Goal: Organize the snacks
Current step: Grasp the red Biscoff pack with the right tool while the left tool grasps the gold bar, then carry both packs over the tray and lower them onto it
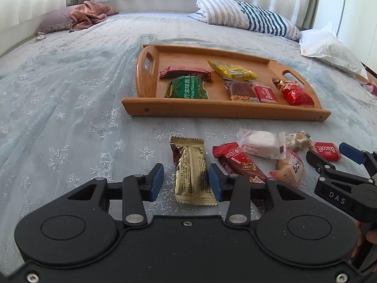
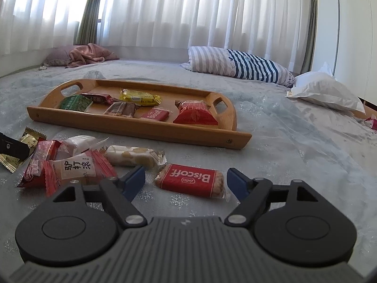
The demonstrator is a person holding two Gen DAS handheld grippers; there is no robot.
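The left gripper (image 1: 186, 181) hangs low over the bed (image 1: 70, 108), its blue pads apart on either side of a gold packet (image 1: 194, 174) that lies flat on the sheet; the right pad looks to touch the packet's edge, the left pad stands clear of it, so nothing is pinched. The right gripper (image 2: 186, 184) has its jaws spread wide around a red Biscoff (image 2: 192, 180) lying crosswise between them, with bare sheet showing on both sides of the biscuit, so the pads are off it. Just left of that biscuit lies the loose heap. Loose on the bed are six snacks: the gold packet, a dark red bar (image 1: 238, 161), a white cake (image 1: 260, 145), a nougat bar (image 2: 132, 156), an orange pouch with Chinese writing (image 2: 77, 169) and the Biscoff. Beyond them sits one wooden tray (image 1: 221, 110) holding six more: a green pea packet (image 1: 187, 88), a dark red bar behind it (image 1: 185, 72), a yellow packet (image 1: 232, 70), a brown peanut bar (image 1: 240, 90), a second Biscoff (image 1: 266, 94) and a red foil pouch (image 1: 295, 93). At the far end of the bed lie a striped pillow (image 1: 247, 16) and a pink cloth (image 1: 90, 14).
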